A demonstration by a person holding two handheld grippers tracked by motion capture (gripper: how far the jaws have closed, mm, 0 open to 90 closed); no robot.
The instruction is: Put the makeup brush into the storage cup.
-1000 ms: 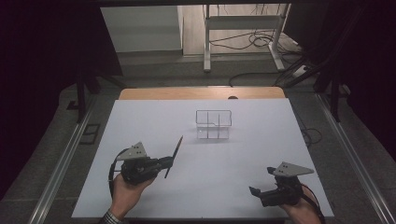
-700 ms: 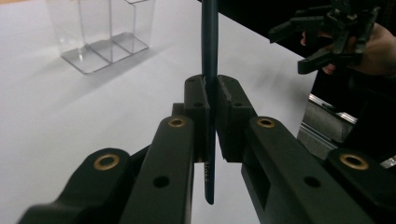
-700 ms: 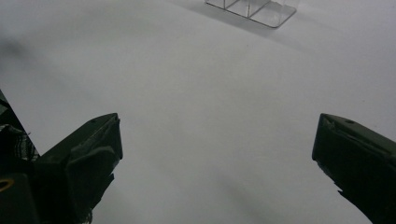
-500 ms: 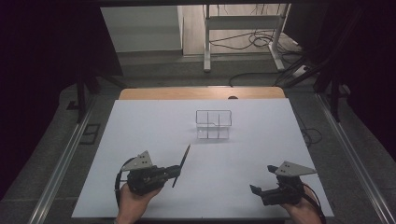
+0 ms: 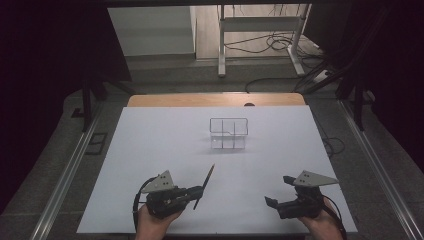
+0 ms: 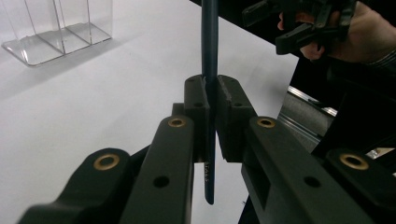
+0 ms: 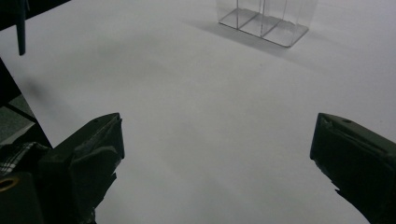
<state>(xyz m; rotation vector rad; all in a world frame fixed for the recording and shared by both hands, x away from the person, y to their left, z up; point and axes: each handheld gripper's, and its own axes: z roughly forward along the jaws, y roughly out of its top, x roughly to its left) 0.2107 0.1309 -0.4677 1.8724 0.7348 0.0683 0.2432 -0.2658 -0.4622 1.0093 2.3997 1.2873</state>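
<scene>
A white table (image 5: 150, 150) carries a clear divided organizer (image 5: 229, 133) near its middle, likely the pen's destination. The right gripper (image 5: 272, 202) waits with jaws wide and empty. The left gripper (image 5: 197, 192) clamps a dark pen (image 5: 205, 186) mid-shaft above the near edge, tilted toward the organizer.

Left tool (image 5: 197, 192) clamped tight (held low), right tool (image 5: 275, 197) gaping wide.

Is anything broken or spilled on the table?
Nothing stands out. The clear organizer stands upright and empty on the white table. The left gripper holds a dark pen; the right gripper is open.
</scene>
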